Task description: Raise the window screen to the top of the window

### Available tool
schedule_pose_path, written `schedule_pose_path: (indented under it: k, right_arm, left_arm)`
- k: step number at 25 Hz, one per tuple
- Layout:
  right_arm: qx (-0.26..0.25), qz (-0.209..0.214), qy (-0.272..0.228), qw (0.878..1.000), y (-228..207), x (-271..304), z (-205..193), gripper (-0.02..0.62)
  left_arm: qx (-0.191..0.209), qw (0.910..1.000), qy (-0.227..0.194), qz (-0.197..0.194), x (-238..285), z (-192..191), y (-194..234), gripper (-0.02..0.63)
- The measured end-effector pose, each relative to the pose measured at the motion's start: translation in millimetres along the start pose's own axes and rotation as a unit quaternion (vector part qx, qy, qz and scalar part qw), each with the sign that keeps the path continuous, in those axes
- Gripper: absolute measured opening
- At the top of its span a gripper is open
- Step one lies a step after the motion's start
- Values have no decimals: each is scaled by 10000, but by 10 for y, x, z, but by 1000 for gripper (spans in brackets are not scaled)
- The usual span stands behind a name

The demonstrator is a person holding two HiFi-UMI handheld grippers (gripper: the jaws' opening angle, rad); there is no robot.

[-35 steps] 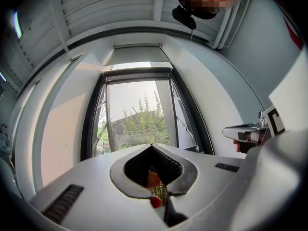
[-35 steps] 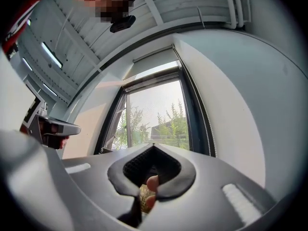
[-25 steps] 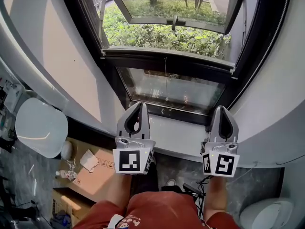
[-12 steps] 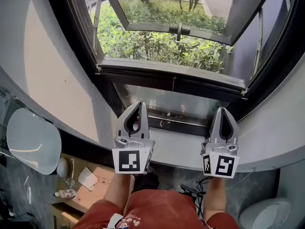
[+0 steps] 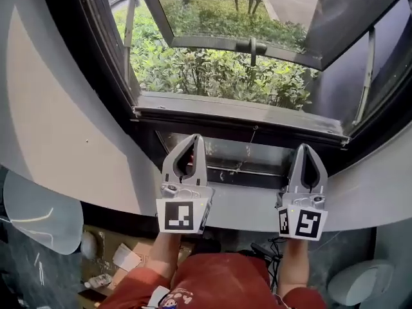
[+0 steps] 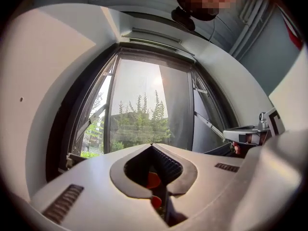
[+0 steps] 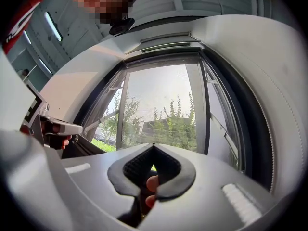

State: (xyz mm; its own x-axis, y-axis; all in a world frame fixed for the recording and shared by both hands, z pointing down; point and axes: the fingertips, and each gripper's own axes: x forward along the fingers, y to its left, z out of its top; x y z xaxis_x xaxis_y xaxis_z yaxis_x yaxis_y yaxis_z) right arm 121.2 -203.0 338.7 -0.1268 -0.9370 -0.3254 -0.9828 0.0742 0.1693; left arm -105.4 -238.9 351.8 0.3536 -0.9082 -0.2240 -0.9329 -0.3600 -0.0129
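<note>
– Both grippers have drawn nearer the window since a second ago; its frame now sits lower in the picture.
– And the left gripper [image 5: 195,138]?
– Lower centre-left; its jaws are pressed together with nothing between them.
– Where is the window screen [image 5: 239,112]?
– Low; its grey rail lies along the bottom of the window opening, across the middle of the frame, above both grippers and apart from them; a thin cord [image 5: 255,131] hangs from its middle; bushes [image 5: 212,76] show above it.
– The right gripper [image 5: 305,148]?
– Lower right; its jaws are likewise closed and empty.
</note>
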Motion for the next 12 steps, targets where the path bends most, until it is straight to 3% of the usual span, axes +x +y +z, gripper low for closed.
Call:
schedule_pose_path:
  k: [12]
  right_arm:
    - [72, 93, -20, 9999, -68, 224, -150, 8]
  left_arm:
    - [274, 9995, 116, 41, 226, -92, 13, 5]
